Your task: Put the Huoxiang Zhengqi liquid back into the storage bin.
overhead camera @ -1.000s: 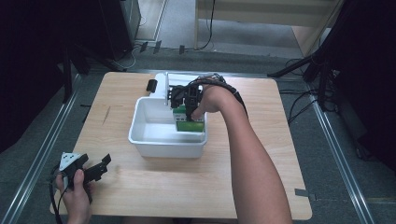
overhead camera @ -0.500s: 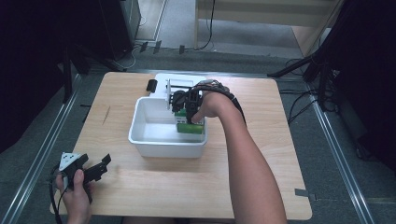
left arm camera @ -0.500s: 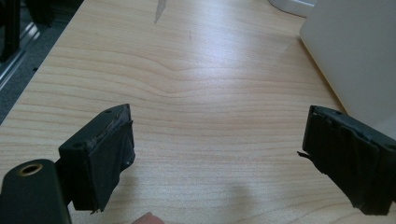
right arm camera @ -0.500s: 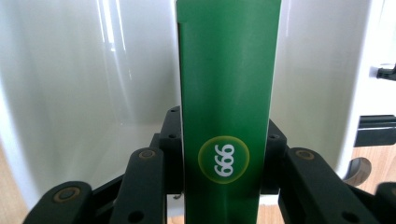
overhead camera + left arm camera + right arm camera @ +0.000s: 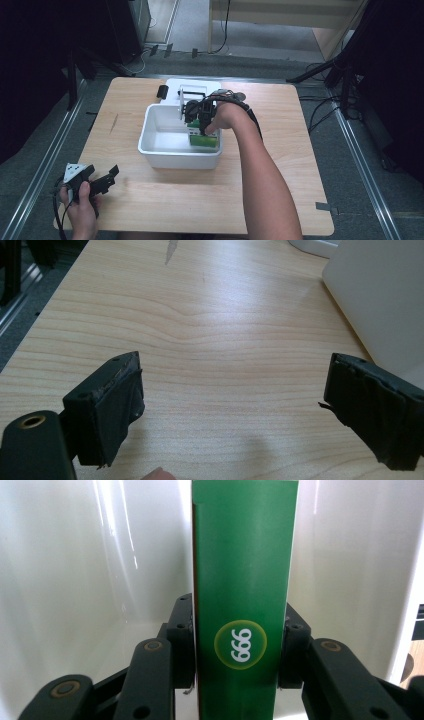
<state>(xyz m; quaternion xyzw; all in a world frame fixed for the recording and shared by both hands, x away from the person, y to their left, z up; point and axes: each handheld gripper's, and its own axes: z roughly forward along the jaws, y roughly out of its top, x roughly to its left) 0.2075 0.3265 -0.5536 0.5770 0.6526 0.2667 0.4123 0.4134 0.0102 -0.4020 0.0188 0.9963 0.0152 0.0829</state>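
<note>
We see a light wooden table [image 5: 280,120] with a white rectangular plastic tub [image 5: 150,145] near its middle. Inside the tub at its right end sits a green cardboard box [image 5: 244,580], clamped on both sides by our right gripper [image 5: 235,662]. Our left gripper [image 5: 102,181] rests at the near left corner, jaws wide apart, holding nothing.

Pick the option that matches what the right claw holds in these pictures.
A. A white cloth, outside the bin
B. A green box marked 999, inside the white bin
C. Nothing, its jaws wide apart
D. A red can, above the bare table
B: in the right gripper view the right claw has its jaws pressed on both sides of the green box with the 999 mark, and the walls of the white bin stand around it.
</note>
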